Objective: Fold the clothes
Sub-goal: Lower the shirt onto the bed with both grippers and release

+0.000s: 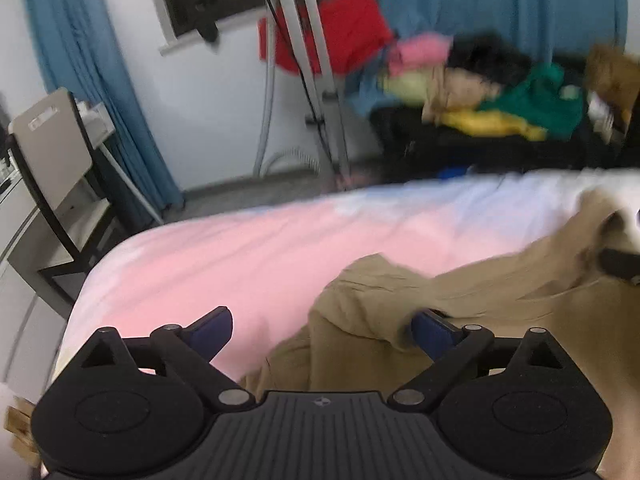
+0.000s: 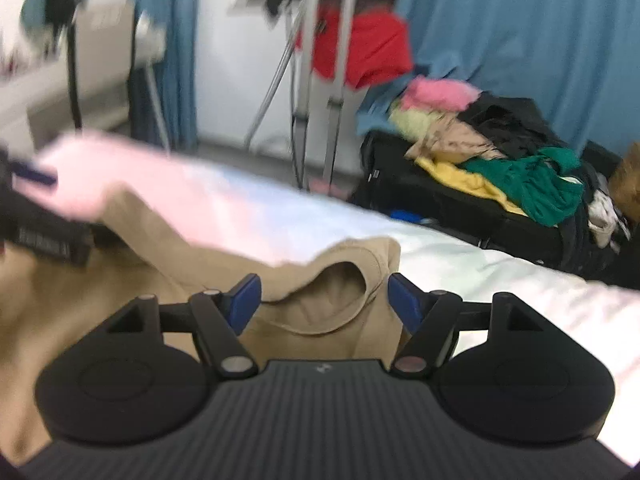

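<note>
A tan garment (image 1: pixel 460 304) lies rumpled on the pink and white bed sheet (image 1: pixel 240 252). My left gripper (image 1: pixel 324 330) is open, with its blue pads wide apart over the garment's left edge; a fold of cloth covers part of the right pad. In the right wrist view the same tan garment (image 2: pixel 320 304) shows its neckline between the blue pads of my right gripper (image 2: pixel 324 300), which is open just above it. The left gripper's body (image 2: pixel 36 224) shows at the left edge of that view, and the right gripper (image 1: pixel 620 264) shows at the right edge of the left wrist view.
A black suitcase (image 2: pixel 440 196) heaped with coloured clothes (image 2: pixel 520 176) stands beyond the bed. A metal stand (image 1: pixel 312 80) with a red garment (image 1: pixel 352 28) is by the wall. A folding chair (image 1: pixel 56 168) is at the left. Blue curtains (image 2: pixel 520 40) hang behind.
</note>
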The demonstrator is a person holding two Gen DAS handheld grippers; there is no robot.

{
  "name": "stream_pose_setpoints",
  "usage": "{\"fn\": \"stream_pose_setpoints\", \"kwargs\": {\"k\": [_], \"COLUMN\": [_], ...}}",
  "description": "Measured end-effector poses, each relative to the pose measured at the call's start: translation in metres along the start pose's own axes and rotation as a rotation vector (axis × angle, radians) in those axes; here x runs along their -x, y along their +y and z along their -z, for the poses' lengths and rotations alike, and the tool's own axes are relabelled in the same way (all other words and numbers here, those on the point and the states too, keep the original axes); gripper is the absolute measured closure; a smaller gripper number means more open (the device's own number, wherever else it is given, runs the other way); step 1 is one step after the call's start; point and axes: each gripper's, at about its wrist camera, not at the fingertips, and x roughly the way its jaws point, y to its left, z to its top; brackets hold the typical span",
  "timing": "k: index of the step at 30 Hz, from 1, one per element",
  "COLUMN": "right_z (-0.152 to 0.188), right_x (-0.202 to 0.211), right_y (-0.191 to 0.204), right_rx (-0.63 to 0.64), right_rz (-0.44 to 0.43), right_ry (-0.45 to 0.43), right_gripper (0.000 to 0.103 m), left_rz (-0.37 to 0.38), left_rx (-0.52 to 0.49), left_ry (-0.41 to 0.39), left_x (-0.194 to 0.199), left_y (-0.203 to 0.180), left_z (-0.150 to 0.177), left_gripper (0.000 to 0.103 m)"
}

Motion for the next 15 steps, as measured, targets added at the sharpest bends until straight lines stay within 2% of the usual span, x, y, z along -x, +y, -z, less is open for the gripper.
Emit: {"fn": "stream_pose_setpoints", "kwargs": {"k": [3, 6, 9, 15], "right_z": [0.010, 0.022, 0.034, 0.078], "right_x": [0.036, 0.080, 0.124, 0.216], "right_y": [0.006, 0.009, 0.008, 0.004], "right_rx": [-0.061, -0.128, -0.180, -0.334], "right_rz": [0.046, 0.073, 0.084, 0.093], "right_ry": [-0.089, -0.155, -0.195, -0.227], "right_gripper": [0.031, 0.031, 0.031, 0.031], "left_rz": [0.008, 0.027, 0.065, 0.078], "left_rx": [0.028, 0.048, 0.085, 0.089], "left_ry": [-0.105, -0.171, -0.209, -0.246], "left_x": [0.046, 0.089, 0.138, 0.235], "left_y": [-0.007, -0.013, -0.015, -0.007], "left_z": [0.014, 0.030, 0.049, 0.097], "left_gripper": [0.005, 0.005, 0.005, 0.005]}}
